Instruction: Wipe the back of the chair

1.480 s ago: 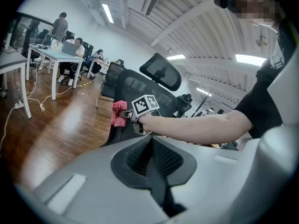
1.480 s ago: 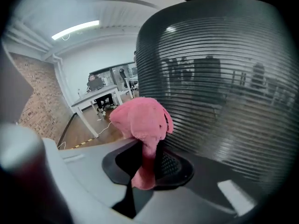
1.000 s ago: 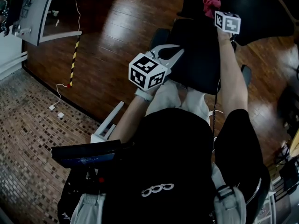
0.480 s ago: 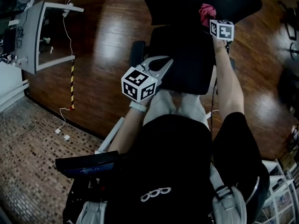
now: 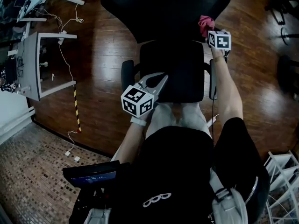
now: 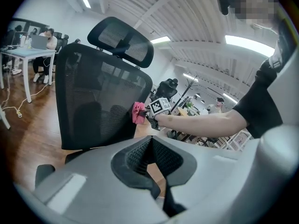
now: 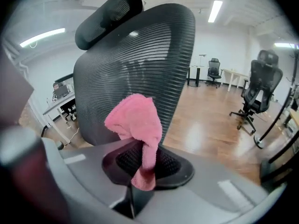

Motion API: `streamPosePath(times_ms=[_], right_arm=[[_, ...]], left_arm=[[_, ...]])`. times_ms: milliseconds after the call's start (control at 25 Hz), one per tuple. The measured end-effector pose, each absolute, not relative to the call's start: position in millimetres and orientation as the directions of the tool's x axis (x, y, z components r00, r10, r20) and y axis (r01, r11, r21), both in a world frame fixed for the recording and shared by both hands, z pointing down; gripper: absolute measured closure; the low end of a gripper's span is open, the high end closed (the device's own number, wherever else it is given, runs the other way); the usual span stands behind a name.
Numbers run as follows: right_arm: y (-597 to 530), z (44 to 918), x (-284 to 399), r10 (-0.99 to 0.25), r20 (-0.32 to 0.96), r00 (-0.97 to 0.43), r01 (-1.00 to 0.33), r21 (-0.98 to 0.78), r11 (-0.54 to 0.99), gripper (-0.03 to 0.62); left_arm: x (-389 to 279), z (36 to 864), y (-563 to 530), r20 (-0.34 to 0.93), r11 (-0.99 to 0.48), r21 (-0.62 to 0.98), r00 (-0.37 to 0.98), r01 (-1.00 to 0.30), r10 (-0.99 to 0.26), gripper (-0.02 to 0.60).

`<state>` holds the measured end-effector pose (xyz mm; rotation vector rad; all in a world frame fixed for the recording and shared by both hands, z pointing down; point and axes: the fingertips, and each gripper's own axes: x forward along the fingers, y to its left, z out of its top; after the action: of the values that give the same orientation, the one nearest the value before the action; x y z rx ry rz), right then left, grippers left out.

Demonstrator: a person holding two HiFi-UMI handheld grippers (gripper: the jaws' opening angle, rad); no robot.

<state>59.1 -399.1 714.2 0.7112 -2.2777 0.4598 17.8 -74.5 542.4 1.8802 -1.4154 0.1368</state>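
Observation:
A black mesh office chair faces me, backrest [image 5: 163,8] beyond its seat [image 5: 173,69]. My right gripper [image 5: 211,31] is shut on a pink cloth [image 5: 204,24], held at the backrest's right edge; whether the cloth touches the mesh I cannot tell. In the right gripper view the cloth [image 7: 135,120] rises out of the jaws [image 7: 142,158] before the backrest [image 7: 149,50] and headrest [image 7: 107,17]. My left gripper [image 5: 163,77] hovers over the seat's front, shut and empty. In its own view the tips [image 6: 150,143] meet, with the backrest [image 6: 93,101] and cloth [image 6: 138,113] beyond.
A white desk [image 5: 37,64] with trailing cables [image 5: 70,69] stands left on the wooden floor, beside a yellow-black strip [image 5: 75,108]. More office chairs [image 7: 261,87] stand to the right. A white rack [image 5: 280,171] is at lower right. People sit at a far desk [image 6: 42,38].
The chair has come round to sit squarely before me, with more of the backrest in view. The right gripper keeps the cloth at the backrest's right edge. The left gripper sits lower.

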Motion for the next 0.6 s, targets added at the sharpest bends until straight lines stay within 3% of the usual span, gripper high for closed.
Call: streamPosePath(times_ms=[480,600], right_arm=[[-428.8,718.5,139.4,-0.562,0.703,-0.436,-0.827,-0.065,0.559,0.548],[-421.9,723.0,132.8,-0.552,0.717,-0.426,-0.831,-0.068,0.552,0.549]], left_arm=[[13.6,551.2,-61.6,0.505,-0.097,0.513,0.391,-0.853,-0.77,0.589],[6.7,550.6,-55.9,0.505,-0.09,0.519,0.39,-0.85,-0.77,0.589]])
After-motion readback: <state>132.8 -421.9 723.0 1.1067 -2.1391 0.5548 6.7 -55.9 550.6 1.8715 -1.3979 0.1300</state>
